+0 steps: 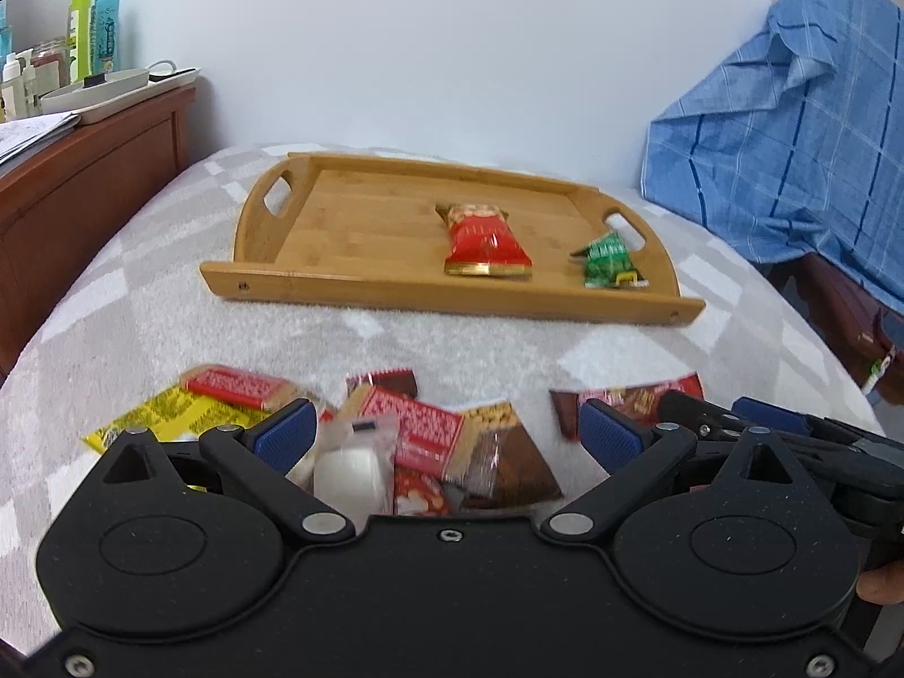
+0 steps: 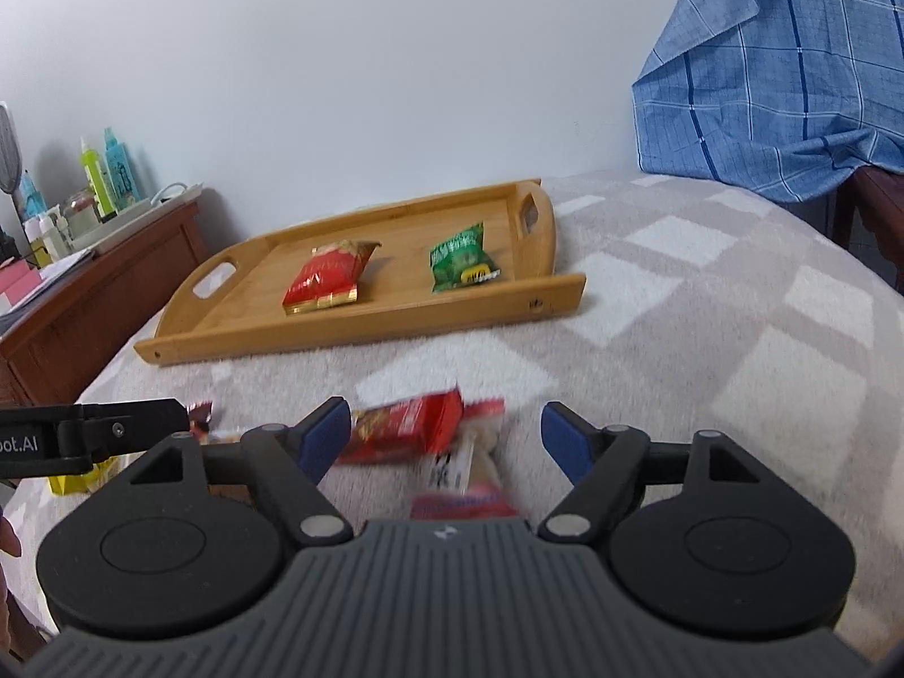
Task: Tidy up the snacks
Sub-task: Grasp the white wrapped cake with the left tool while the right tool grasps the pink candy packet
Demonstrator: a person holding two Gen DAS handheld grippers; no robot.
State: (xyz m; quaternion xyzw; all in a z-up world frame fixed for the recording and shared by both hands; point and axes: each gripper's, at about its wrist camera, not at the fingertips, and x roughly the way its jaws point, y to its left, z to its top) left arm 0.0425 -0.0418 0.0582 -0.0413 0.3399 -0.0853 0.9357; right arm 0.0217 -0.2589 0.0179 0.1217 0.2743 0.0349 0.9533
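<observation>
A wooden tray (image 1: 339, 226) (image 2: 395, 316) lies on the bed and holds a red snack packet (image 1: 486, 240) (image 2: 327, 277) and a green snack packet (image 1: 607, 260) (image 2: 460, 257). A pile of loose snack packets (image 1: 418, 435) lies on the blanket in front of the tray: red, brown, yellow and a clear-wrapped white one (image 1: 353, 469). My left gripper (image 1: 446, 429) is open over this pile and holds nothing. My right gripper (image 2: 443, 443) is open over a red packet (image 2: 407, 429) and a white-wrapped one (image 2: 474, 452), holding nothing. It also shows in the left wrist view (image 1: 763, 424).
A wooden bedside cabinet (image 1: 85, 186) (image 2: 85, 294) stands at the left with bottles (image 1: 93, 28) and a white tray. A blue checked cloth (image 1: 791, 130) (image 2: 791, 68) hangs over furniture at the right. The grey-and-white blanket (image 2: 706, 339) covers the bed.
</observation>
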